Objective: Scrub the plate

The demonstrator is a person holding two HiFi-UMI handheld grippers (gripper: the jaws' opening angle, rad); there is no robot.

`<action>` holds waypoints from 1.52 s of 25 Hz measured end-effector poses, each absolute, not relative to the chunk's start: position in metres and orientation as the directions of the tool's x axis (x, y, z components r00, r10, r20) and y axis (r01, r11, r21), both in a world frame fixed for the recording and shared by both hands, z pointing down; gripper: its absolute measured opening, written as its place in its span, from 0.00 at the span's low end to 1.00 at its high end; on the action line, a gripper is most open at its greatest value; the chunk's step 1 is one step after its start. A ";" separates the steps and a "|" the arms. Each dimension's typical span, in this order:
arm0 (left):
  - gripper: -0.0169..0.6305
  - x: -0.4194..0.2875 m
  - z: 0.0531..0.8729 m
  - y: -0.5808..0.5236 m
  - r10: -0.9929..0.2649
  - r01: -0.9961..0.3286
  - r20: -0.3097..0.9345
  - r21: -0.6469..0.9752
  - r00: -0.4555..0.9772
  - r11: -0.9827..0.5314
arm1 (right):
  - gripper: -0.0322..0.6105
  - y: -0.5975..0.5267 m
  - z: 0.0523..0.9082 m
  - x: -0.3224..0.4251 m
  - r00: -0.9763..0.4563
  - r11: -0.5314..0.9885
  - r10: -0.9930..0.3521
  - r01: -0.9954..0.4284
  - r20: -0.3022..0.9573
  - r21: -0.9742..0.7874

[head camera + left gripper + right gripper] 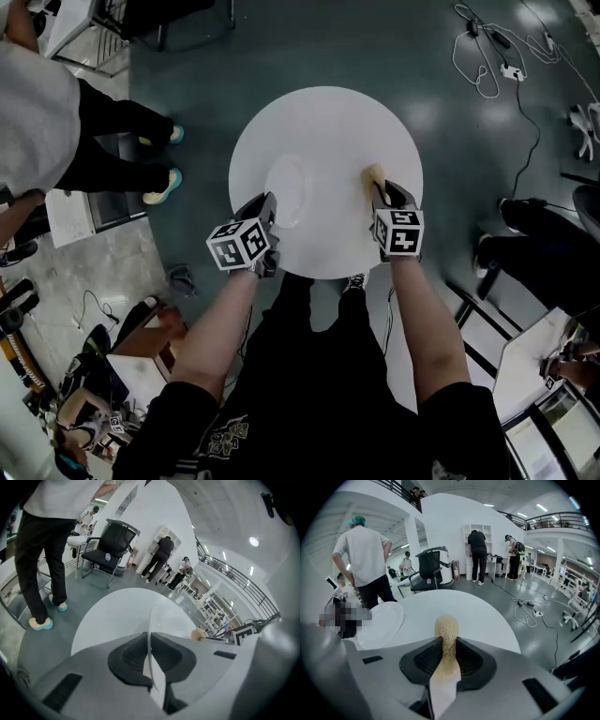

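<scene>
Glossy white round plate (286,192) sits left of centre on the round white table (328,122), its near rim clenched by the left gripper (265,214). The right gripper (380,192) grasps a tan fibrous scrubber (446,630), apart from the plate. Hold the rim firmly and stroke the scrubber across the face. Only the right gripper view shows the scrubber's mesh.

The person wears a black short-sleeved T-shirt (309,403) with a pale print and black trousers (314,305), while the grey left tongs (266,208) and right tongs (379,190) each have black ribbed pads (129,656) and a white cube (241,246) with black square markers.
</scene>
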State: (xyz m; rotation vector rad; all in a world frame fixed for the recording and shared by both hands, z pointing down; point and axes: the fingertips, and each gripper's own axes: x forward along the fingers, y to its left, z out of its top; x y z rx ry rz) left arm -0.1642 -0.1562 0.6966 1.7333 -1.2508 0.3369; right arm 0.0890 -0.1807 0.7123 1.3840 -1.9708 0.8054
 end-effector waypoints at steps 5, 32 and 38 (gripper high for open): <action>0.07 -0.168 0.705 -0.155 -0.597 -0.864 0.685 0.502 0.418 -0.030 | 0.20 -0.181 0.715 0.088 -0.277 0.275 -0.595 -0.952 0.754 -0.133; 0.14 -0.169 0.729 -0.162 -0.561 -0.939 0.756 0.312 0.336 -0.142 | 0.20 -0.185 0.716 0.075 -0.239 0.255 -0.587 -0.961 0.774 -0.103; 0.14 -0.161 0.735 -0.160 -0.546 -0.940 0.766 0.304 0.338 -0.156 | 0.20 -0.186 0.717 0.074 -0.250 0.270 -0.582 -0.957 0.774 -0.106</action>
